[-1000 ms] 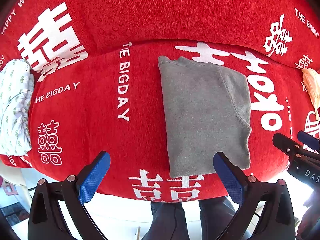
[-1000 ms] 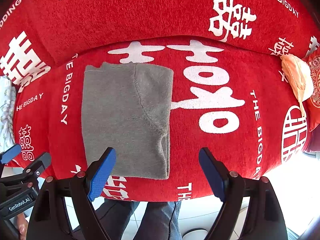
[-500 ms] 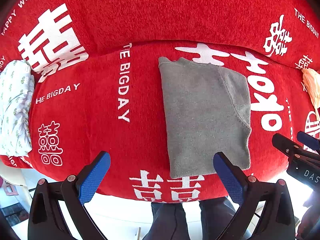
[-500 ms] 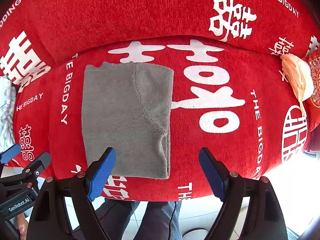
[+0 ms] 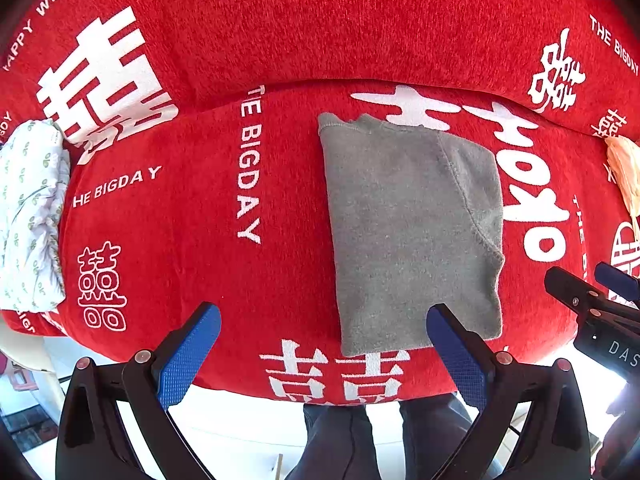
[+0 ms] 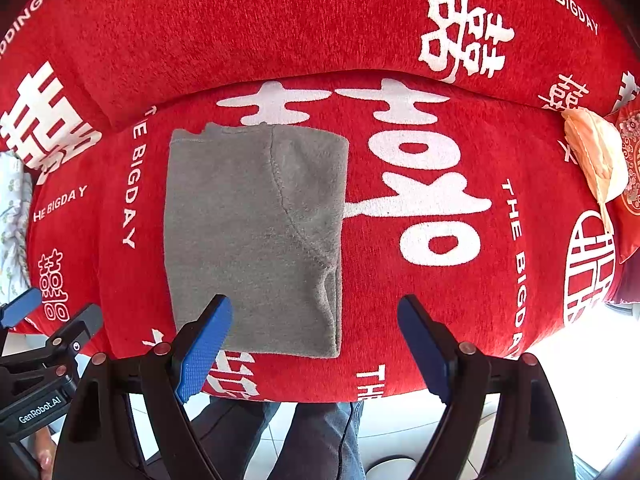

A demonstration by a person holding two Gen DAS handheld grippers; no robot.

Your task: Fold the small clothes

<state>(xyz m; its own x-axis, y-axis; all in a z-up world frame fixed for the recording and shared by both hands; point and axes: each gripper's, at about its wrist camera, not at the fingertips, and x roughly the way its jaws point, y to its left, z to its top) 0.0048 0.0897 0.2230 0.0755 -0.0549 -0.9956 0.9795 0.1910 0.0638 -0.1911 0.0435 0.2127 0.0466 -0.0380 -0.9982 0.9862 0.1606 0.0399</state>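
The grey garment (image 5: 412,232), soft and light, lies folded near the sofa's (image 5: 200,216) front edge; its near corners suit pinching. Both grippers (image 5: 324,344) (image 6: 314,340) hover with jaws apart, empty.

I see the folded garment (image 6: 252,236) lying mid-seat on the sofa cover (image 6: 400,300), reaching its front edge; cloth bundles (image 5: 32,216) occupy both side edges.
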